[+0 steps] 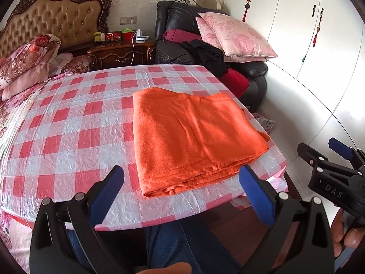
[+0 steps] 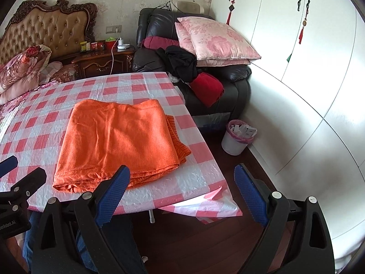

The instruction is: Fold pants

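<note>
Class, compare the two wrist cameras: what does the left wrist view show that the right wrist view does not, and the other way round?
Only the left wrist view shows the person's hand behind the right gripper.

Only the right wrist view shows the white waste bin on the floor and the elastic waistband peeking from under the fold.

Both show the folded orange pants on the checked tablecloth, both grippers open, the armchair and pink pillows.

Left tool (image 1: 181, 175) gaping wide, empty; right tool (image 2: 182, 174) gaping wide, empty.

Black tongs (image 1: 181, 177) with blue ridged pads, silver rivets; blue trousers (image 1: 182, 246)
</note>
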The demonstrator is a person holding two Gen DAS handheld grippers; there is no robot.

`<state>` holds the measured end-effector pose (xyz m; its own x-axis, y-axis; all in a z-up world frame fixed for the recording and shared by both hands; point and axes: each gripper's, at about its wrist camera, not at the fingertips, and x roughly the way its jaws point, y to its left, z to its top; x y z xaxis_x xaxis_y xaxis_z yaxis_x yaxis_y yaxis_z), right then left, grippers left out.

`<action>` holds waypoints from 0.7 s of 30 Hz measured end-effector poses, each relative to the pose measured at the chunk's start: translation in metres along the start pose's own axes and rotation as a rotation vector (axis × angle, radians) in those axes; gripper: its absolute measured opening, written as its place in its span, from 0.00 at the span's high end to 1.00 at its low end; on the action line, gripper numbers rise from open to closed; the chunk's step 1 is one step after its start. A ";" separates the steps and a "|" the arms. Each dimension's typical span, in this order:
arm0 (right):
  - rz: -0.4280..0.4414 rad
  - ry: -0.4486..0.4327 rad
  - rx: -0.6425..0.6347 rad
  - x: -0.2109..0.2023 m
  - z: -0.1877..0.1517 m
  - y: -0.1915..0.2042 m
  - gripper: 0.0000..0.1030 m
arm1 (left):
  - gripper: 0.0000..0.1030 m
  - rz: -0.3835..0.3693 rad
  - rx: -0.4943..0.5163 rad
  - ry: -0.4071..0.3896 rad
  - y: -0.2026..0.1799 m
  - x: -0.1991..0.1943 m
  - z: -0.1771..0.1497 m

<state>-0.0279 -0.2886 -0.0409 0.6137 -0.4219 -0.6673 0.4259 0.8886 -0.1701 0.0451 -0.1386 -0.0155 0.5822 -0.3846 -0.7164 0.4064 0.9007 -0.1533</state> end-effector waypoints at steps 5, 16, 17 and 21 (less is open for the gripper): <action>0.000 0.001 0.000 0.001 -0.001 0.000 0.14 | 0.02 0.003 0.007 0.007 -0.001 0.001 -0.002; -0.009 0.010 -0.016 0.000 0.000 0.002 0.14 | 0.02 -0.024 0.010 0.012 0.002 0.000 -0.005; -0.010 0.011 -0.016 0.000 0.000 0.002 0.14 | 0.02 -0.028 0.007 0.012 0.002 0.000 -0.005; -0.007 0.009 -0.013 0.000 -0.001 0.002 0.14 | 0.02 -0.023 0.010 0.005 0.003 -0.001 -0.005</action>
<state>-0.0275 -0.2865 -0.0420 0.6043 -0.4268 -0.6727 0.4218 0.8878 -0.1844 0.0422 -0.1352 -0.0190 0.5694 -0.4042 -0.7158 0.4265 0.8897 -0.1631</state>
